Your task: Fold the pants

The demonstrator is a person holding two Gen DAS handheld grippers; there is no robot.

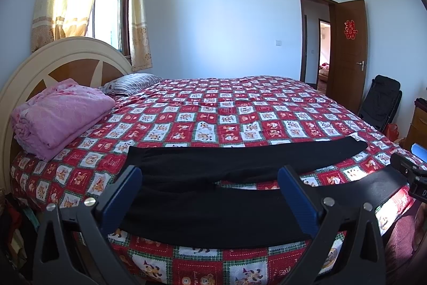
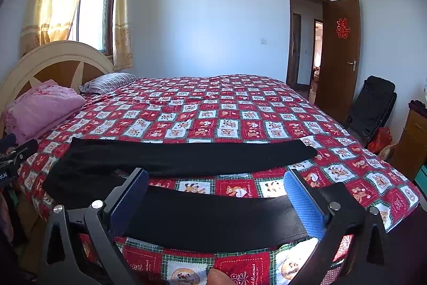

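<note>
Black pants (image 1: 213, 170) (image 2: 186, 156) lie flat along the near edge of the bed, waistband to the left, both legs stretched to the right with a strip of bedspread between them. My left gripper (image 1: 210, 194) hovers open over the waist and crotch end, nothing between its blue pads (image 1: 128, 194). Over the near leg, my right gripper (image 2: 217, 202) is also open and holds nothing. Part of the right gripper's body shows at the right edge of the left wrist view, and the left gripper's body at the left edge of the right wrist view.
The bed carries a red and white patchwork bedspread (image 1: 226, 111). A folded pink blanket (image 1: 58, 119) and a striped pillow (image 1: 130, 83) sit by the headboard (image 1: 66, 55). A black folding chair (image 1: 381, 103), a wooden cabinet (image 2: 413, 135) and an open door (image 1: 349, 52) stand at the right.
</note>
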